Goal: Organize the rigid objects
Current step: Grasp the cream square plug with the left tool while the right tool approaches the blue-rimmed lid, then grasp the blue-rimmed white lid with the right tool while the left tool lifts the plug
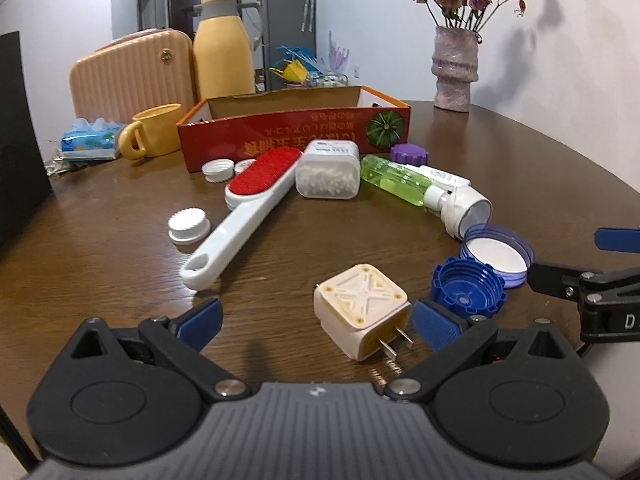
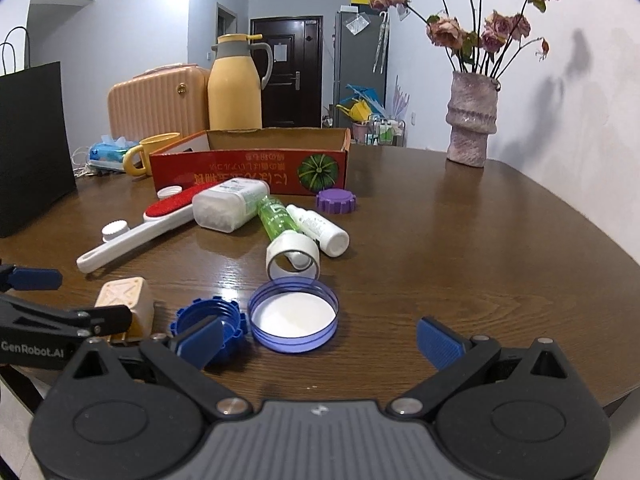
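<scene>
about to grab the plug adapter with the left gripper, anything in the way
Nothing visible blocks it. The plug adapter lies between the open fingers of the left gripper, nearer the right finger. The dark blue cap sits just beyond that finger.

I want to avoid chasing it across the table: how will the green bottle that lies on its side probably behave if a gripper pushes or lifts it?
The green bottle looks round and lies flat, so it may roll sideways when pushed. Its clear, glossy wall could be slippery between pads. It rests against the white bottle, which would probably shift too.
</scene>
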